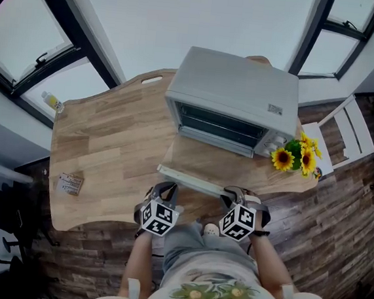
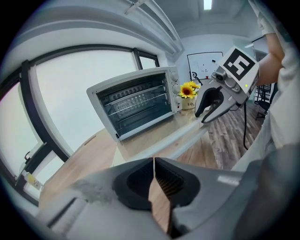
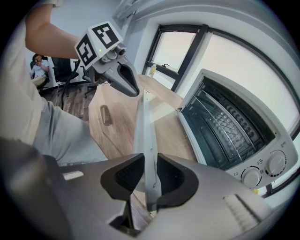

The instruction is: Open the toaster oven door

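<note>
A pale wood tabletop (image 1: pixel 108 144) with rounded corners fills the middle of the head view. It is set against a white wall, with dark-framed windows (image 1: pixel 34 32) at the upper left and upper right. The floor (image 1: pixel 346 207) around it is dark wood plank.

The grey toaster oven (image 1: pixel 235 91) stands at the tabletop's far edge, right of centre. Its door (image 1: pixel 202 161) lies dropped flat toward the person, so the wire rack (image 3: pixel 225 124) inside shows. Two dials (image 3: pixel 262 169) sit on its front panel. Just to the oven's right is a bunch of sunflowers (image 1: pixel 296 156). A small packet (image 1: pixel 70 183) lies alone near the tabletop's lower left edge, well apart from the oven. A small bottle (image 1: pixel 51 102) lies by the window at the left of the frame.

The door's handle (image 1: pixel 190 181), a long pale bar, runs across the lower centre of the frame. The right tongs (image 1: pixel 238 198) are at its right end. The right gripper view shows the bar running between their two pads, which are closed on it. The left tongs (image 1: pixel 164 191) are at the bar's left end. In the left gripper view their tips are pressed together with nothing between them, and the bar lies just beyond. On the far wall in that view hangs a whiteboard (image 2: pixel 205 65), with a strip light (image 2: pixel 207 4) on the ceiling above it.
</note>
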`<state>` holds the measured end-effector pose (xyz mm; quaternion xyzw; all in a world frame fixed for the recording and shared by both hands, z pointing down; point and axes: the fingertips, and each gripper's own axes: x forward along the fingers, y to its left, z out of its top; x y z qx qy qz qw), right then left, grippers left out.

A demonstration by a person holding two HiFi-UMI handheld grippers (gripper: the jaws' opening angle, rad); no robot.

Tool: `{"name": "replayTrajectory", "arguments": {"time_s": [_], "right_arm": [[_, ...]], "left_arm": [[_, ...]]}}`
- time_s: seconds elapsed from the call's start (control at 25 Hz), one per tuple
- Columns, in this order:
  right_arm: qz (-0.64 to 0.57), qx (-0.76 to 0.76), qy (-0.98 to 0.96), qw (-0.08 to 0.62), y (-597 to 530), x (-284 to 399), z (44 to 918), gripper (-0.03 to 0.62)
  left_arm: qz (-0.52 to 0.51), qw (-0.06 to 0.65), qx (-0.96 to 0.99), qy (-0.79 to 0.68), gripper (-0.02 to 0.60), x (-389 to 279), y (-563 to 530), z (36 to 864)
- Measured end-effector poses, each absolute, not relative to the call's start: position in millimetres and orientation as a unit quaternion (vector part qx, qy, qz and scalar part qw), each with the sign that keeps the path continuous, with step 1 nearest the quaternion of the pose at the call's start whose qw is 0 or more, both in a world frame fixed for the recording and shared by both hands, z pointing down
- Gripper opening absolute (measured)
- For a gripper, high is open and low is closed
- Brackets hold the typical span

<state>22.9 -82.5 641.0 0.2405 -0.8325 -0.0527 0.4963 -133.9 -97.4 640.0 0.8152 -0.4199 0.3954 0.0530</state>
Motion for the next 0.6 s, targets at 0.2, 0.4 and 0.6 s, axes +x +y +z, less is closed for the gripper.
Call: {"name": "replayTrajectory", "arguments": {"time_s": [0.2,0.4,0.6], "right_arm": [[-0.052,0.237,-0.830,0.502,-81,22,648,0.092],[-0.049,0.233,-0.830,0.505,-79,22,654,0.095],[-0.041,0.229,-0.829,0.509,-75,21,664,0.097]], "left_arm": [[0.396,0.056,0.815,-0.419,0.005,-135,-94,639],[0.399,0.058,0.815,-0.417,0.005,-137,-90,639],[0.400,0.059,0.814,-0.416,0.005,-140,-88,640]]}}
